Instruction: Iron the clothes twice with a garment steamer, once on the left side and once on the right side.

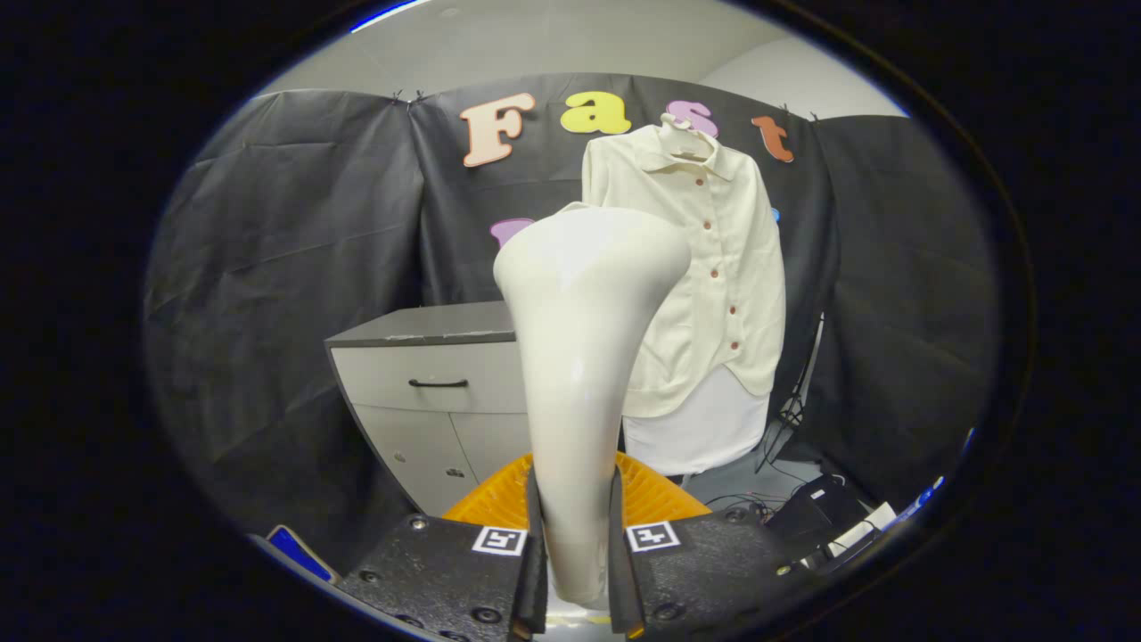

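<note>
The cabinet (428,374) is standing at far left with its drawer and doors closed, so its contents cannot be told. The gripper (578,571) is clenching the garment steamer (579,357) by its handle, long axis running upright from the fingers. The shirt (713,267) is hanging farther off, to the right of the steamer head, long axis vertical.
</note>
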`<state>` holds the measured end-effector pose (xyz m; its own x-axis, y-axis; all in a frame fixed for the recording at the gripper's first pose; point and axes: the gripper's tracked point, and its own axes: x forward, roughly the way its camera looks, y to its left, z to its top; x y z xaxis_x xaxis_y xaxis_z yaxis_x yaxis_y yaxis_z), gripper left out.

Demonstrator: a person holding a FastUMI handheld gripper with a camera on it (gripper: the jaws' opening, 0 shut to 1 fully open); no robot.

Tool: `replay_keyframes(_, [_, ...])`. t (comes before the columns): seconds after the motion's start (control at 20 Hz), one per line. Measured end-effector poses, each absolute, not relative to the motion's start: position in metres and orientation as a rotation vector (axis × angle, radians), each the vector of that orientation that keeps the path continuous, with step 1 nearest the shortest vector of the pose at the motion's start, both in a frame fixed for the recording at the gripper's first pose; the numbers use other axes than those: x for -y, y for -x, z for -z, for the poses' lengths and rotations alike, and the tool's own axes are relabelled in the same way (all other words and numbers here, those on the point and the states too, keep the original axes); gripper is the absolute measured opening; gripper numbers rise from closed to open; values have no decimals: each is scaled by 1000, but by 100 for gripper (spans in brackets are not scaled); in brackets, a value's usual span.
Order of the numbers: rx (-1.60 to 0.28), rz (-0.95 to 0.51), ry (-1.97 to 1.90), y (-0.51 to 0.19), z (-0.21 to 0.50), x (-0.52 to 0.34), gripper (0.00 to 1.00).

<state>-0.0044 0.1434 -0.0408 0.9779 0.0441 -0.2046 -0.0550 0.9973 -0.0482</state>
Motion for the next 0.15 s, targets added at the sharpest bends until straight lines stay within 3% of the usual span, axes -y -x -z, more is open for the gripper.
replay_keyframes(0.15, [-181,-60,43,4,27,-124,27])
